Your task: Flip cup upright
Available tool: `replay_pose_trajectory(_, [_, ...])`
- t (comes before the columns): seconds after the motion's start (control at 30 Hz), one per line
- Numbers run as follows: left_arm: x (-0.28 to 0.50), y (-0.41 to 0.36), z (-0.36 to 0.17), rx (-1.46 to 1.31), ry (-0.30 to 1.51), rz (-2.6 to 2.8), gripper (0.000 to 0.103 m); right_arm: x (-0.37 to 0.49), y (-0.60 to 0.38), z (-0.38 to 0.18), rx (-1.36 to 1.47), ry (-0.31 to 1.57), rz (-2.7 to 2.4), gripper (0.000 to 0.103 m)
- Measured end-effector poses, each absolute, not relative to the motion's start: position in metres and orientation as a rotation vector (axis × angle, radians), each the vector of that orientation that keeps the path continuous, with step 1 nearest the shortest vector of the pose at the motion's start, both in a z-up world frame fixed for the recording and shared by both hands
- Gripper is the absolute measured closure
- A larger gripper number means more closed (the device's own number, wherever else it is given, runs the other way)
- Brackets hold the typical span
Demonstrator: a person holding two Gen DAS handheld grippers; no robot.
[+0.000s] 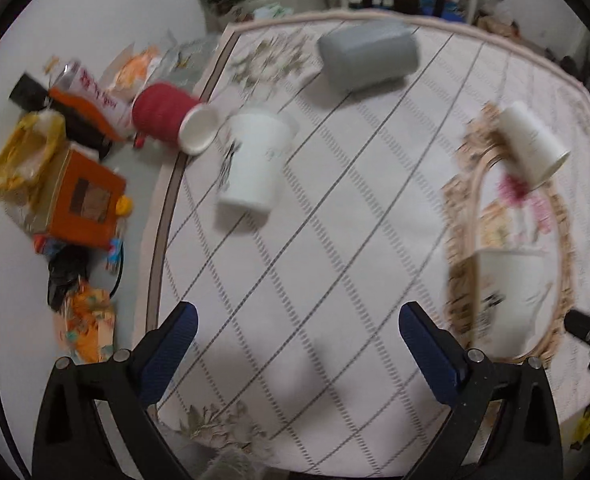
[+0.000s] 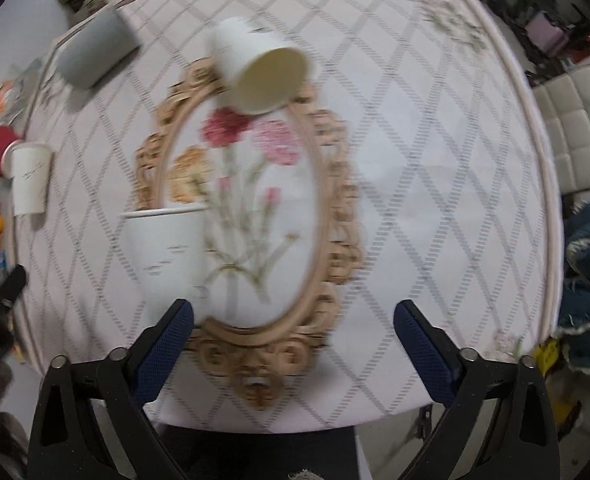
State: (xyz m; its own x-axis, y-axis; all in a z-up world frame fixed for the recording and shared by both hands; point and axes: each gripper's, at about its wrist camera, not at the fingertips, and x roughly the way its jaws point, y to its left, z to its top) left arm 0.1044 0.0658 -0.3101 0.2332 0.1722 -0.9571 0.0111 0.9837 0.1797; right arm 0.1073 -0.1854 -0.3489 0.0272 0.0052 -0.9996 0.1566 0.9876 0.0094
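Note:
Several cups are on a table covered with a diamond-pattern cloth [image 1: 335, 200]. A white paper cup [image 2: 259, 68] lies on its side, mouth toward the right gripper; it also shows in the left wrist view [image 1: 533, 142]. A white cup [image 2: 167, 256] stands upright, also in the left wrist view [image 1: 507, 300]. Another white cup [image 1: 253, 160] stands upright near the table's left edge; it shows too in the right wrist view [image 2: 29, 178]. A grey cup [image 1: 369, 56] and a red cup [image 1: 167, 118] lie on their sides. My left gripper [image 1: 297, 340] and right gripper [image 2: 293, 336] are open, empty, above the cloth.
An oval floral print [image 2: 247, 200] with a gold frame marks the cloth's middle. Clutter lies on the floor left of the table: an orange box [image 1: 85, 200], bags [image 1: 27, 152] and wrappers. White chairs [image 2: 575, 132] stand at the right and far side.

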Motion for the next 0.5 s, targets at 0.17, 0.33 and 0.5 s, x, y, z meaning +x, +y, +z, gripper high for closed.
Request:
replay_pose_trajectory(0.17, [0.094,0.083,-0.339,0.151,1.399,0.153,0.000,0.117,-0.148,-0.357,0.098,1.545,-0.073,0.017])
replay_pose_trajectory(0.33, [0.085,0.094,-0.357,0.157,1.434,0.169,0.000,0.124,-0.125,-0.365,0.083,1.549,-0.057,0.020])
replay_pose_trajectory(0.5, [0.082,0.106,-0.371,0.127,1.495,0.161,0.000,0.131,-0.112,-0.380,0.100,1.579,-0.044,0.031])
